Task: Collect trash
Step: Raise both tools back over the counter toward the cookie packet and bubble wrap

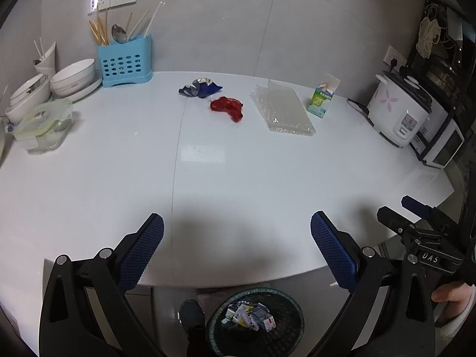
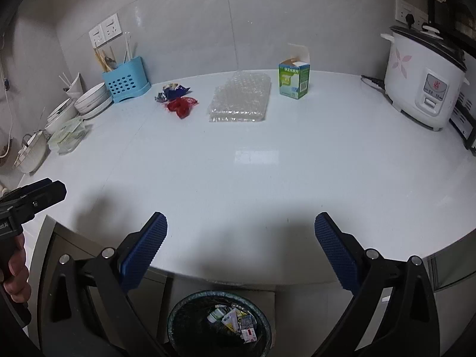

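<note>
On the white counter point(image 1: 208, 178) lay, from left to right, a blue wrapper point(image 1: 200, 87), a red wrapper point(image 1: 227, 106), a bubble-wrap sheet point(image 1: 281, 110) and a small green carton point(image 1: 320, 101). Below the counter edge stood the bin point(image 1: 255, 321), holding scraps. Left gripper point(image 1: 237, 253) and right gripper point(image 2: 241, 253) both stood apart, empty.

Countertop point(image 1: 208, 178) glossy white. Left gripper point(image 1: 237, 250) and right gripper point(image 2: 241, 248): black frames, blue pads with fine grid texture. Crumpled snack wrapper point(image 1: 200, 87) dark blue, silver inside. Crumpled red wrapper point(image 1: 227, 107) bright red. Bubble wrap sheet point(image 1: 282, 110) clear, dotted with bubbles. Small carton point(image 2: 294, 78) green, white and blue. Cutlery holder point(image 1: 125, 61) light blue, rows of round holes. Rice cooker point(image 2: 425, 77) white, pale pink flower print. Waste bin point(image 2: 220, 324) dark mesh.
</note>
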A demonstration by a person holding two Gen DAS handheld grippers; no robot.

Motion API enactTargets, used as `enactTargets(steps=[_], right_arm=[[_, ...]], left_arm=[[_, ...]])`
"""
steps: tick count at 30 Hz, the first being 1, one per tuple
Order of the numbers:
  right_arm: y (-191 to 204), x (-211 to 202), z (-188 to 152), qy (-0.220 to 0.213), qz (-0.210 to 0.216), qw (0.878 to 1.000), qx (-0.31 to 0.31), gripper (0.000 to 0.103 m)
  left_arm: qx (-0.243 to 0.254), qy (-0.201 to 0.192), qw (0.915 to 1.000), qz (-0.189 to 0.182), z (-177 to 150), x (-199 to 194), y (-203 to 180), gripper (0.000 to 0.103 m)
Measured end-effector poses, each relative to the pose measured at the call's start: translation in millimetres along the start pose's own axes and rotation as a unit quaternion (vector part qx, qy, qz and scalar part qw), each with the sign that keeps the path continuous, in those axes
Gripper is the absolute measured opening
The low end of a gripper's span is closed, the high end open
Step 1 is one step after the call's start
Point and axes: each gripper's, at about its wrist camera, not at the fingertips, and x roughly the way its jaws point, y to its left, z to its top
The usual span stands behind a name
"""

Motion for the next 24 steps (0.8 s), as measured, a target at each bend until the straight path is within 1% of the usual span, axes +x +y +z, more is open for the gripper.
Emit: enactTargets(steps=[7, 11, 16, 24], right_arm=[[5.0, 10.4, 48.0, -0.021, -0.016, 1.000, -0.002, 0.095], [5.2, 21.9, 74.2, -0.023, -0.025, 0.999, 0.008, 0.095], [7.1, 40.9, 100.1, -0.020, -0.027, 0.999, 0.017, 0.095], [10.1, 83.4, 130.3, 0.002, -0.052, 0.998, 0.024, 0.095]], left_arm=[[0.009, -0.011, 0.9999, 0.007, 45.3, 6.3, 10.9, 0.097], [0.007, -0.014, 0.9998, 0.014, 72.7, 15.8, 21.8, 0.097], [0.008, -0.015, 0.9997, 0.017, 105.3, 33.7, 36.5, 0.097], [0.009, -0.009, 0.9998, 0.015, 147.1, 72.4, 58.5, 0.097]])
